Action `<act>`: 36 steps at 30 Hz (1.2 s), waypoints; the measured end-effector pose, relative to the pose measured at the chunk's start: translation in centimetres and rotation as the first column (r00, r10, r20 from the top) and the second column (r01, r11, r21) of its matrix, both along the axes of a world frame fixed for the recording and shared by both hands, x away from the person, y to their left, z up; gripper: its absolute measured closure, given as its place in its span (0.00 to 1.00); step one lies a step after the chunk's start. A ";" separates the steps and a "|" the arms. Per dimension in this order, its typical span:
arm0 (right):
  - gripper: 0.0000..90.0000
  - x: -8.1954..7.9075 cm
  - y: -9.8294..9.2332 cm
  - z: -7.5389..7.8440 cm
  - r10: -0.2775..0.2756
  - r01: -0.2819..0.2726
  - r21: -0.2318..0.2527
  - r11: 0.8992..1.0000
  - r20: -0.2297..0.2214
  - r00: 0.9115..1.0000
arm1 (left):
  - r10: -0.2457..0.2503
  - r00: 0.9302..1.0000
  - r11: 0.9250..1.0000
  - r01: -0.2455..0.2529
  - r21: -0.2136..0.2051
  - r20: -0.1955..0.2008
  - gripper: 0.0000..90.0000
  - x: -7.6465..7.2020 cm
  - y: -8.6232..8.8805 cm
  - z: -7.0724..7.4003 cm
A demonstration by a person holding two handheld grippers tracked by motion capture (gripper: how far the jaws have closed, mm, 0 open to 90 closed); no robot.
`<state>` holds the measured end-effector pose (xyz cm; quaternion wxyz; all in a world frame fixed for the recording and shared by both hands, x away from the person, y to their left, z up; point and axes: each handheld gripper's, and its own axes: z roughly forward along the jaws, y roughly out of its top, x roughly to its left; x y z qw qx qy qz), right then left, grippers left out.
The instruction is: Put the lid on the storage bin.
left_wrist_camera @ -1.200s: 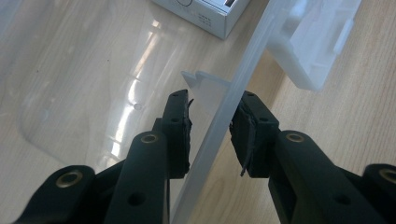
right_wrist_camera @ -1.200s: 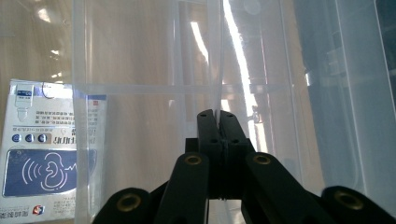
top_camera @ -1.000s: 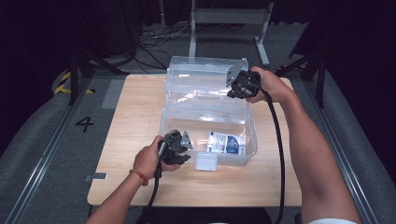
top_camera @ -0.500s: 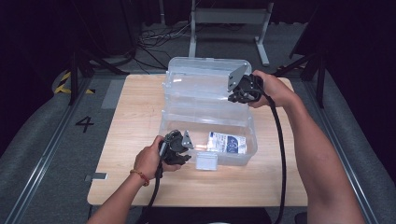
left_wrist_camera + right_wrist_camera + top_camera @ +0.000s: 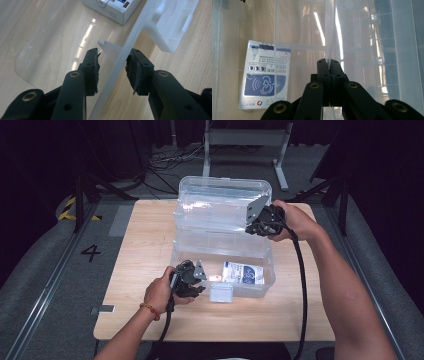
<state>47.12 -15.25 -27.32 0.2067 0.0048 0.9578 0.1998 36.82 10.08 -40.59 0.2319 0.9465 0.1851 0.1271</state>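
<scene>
The clear box [image 5: 222, 270] sits near the middle of the counter [image 5: 145, 235], and its lid [image 5: 225, 202] stands raised on the far side, so the work in hand looks like swinging that lid on its hinge; whether it is being opened or brought down to close cannot be told. Either way the job seems about midway: the lid is neither flat on the box nor laid fully back. The right gripper [image 5: 257, 226] is clamped tight on the lid's edge, and in the right gripper view its jaws meet with only the thin plastic [image 5: 329, 37] between them. The left gripper [image 5: 112, 67] is at the box's near wall [image 5: 117, 65], jaws set wide to either side of it without pinching, one pad inside and one outside, likely placed to steady the box. In the high view this gripper [image 5: 192, 277] is at the near left of the box, beside the front latch [image 5: 221, 292]. What remains, on this reading, is to carry the lid through the rest of its arc and let go. The box is see-through and lightly ribbed, with glare on its walls; inside lies a carton [image 5: 243, 272], white and blue with print, flat on the bottom toward the right. The plastic looks thin and springy, so it may flex under the grip.
</scene>
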 end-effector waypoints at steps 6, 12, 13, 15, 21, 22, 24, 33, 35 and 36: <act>0.99 -0.7 0.0 0.0 0.008 -0.008 -0.003 1.000 0.003 1.000 | -0.003 1.000 1.000 0.003 -0.012 0.001 0.69 0.0 0.1 0.0; 0.99 -1.3 -0.2 -0.1 0.020 -0.020 0.000 1.000 0.009 1.000 | -0.002 1.000 0.999 0.003 -0.038 0.018 0.69 -0.2 -0.5 -0.1; 0.99 -1.4 -0.3 -0.1 0.018 -0.018 0.000 1.000 0.011 1.000 | -0.006 1.000 1.000 0.006 -0.017 0.028 0.68 -0.2 -0.7 -0.1; 0.99 -1.7 -0.4 -0.2 0.019 -0.019 0.006 1.000 0.014 1.000 | -0.008 0.999 1.000 0.008 -0.015 0.032 0.67 -0.2 -0.7 -0.1; 0.98 -2.1 -0.6 -0.4 0.028 -0.028 0.010 1.000 0.023 0.999 | -0.007 0.999 1.000 0.007 -0.013 0.033 0.67 -0.2 -0.7 -0.1; 0.98 -2.2 -0.6 -0.4 0.024 -0.025 0.012 1.000 0.027 0.999 | -0.006 0.999 1.000 0.006 -0.014 0.034 0.67 -0.2 -0.7 -0.1; 0.97 -2.3 -0.7 -0.5 0.020 -0.021 0.016 1.000 0.036 0.999 | -0.006 0.999 1.000 0.007 -0.016 0.035 0.67 -0.2 -0.8 -0.1; 0.97 -3.1 -1.3 -0.6 0.014 -0.014 -0.002 1.000 0.053 0.998 | -0.006 0.999 1.000 0.007 -0.028 0.037 0.67 0.0 -1.3 -0.2; 0.97 -3.3 -1.4 -0.7 0.018 -0.018 0.001 1.000 0.051 0.999 | -0.006 0.999 1.000 0.007 -0.029 0.038 0.66 0.0 -1.3 -0.2; 0.97 -3.4 -1.5 -0.7 0.016 -0.016 0.001 1.000 0.047 0.999 | -0.008 0.999 1.000 0.009 -0.029 0.040 0.66 0.0 -1.3 -0.2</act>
